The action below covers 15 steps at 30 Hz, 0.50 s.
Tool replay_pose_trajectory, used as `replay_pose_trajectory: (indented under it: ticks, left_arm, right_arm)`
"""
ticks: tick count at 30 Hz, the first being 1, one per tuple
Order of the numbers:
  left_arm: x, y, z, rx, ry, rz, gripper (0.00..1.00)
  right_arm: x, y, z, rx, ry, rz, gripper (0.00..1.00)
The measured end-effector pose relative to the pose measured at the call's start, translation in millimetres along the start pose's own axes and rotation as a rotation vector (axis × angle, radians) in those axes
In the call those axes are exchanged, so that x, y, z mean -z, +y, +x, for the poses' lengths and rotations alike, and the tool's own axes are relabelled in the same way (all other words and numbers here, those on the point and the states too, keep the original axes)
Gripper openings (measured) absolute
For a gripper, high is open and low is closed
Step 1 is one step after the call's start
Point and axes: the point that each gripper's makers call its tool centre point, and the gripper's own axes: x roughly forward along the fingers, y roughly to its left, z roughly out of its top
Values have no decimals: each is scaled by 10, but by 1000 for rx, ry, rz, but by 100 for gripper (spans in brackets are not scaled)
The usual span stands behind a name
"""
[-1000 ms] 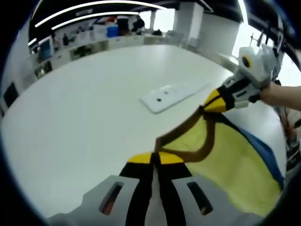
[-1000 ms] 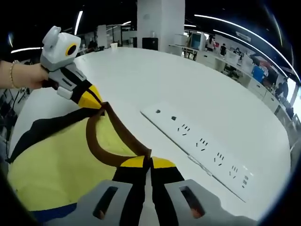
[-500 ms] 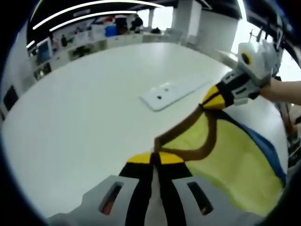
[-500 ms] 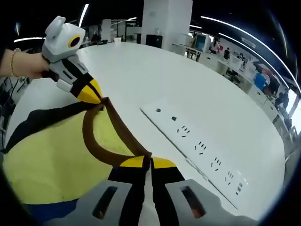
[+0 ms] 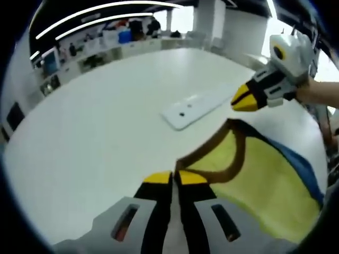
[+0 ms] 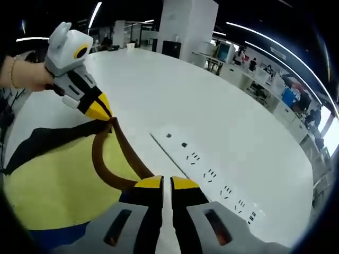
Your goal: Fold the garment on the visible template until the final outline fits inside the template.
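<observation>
The garment (image 5: 259,174) is yellow with a brown collar band (image 5: 212,143) and a blue part along its far side. It lies partly on the white table (image 5: 95,121). My left gripper (image 5: 173,177) is shut on the brown collar end, and the right gripper view shows it (image 6: 103,112) holding a raised corner of the garment (image 6: 53,180). The right gripper (image 5: 241,99) hovers just above the other collar corner, apart from the cloth. In its own view my right gripper (image 6: 167,182) has its jaws slightly parted, and the collar band (image 6: 106,164) lies slack at its left.
A long white power strip (image 5: 198,103) (image 6: 209,172) lies on the table just beyond the garment. A hand holds each gripper. Desks, screens and a white pillar (image 6: 185,26) stand far behind the big round table.
The right gripper has let go of the collar corner and lifted off it. That corner has dropped to the table and the band has gone slack. The left gripper still holds.
</observation>
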Motion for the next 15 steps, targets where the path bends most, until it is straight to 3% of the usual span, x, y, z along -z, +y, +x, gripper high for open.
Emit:
replay_pose_trajectory:
  ticks: [8, 15]
  left_arm:
    - [-184, 6, -216, -16, -41, 2, 0]
    - [-274, -106, -481, -5, -82, -7, 2]
  right_arm:
    - [-88, -42, -246, 23, -9, 5, 6]
    - [-236, 58, -497, 28, -44, 11, 7]
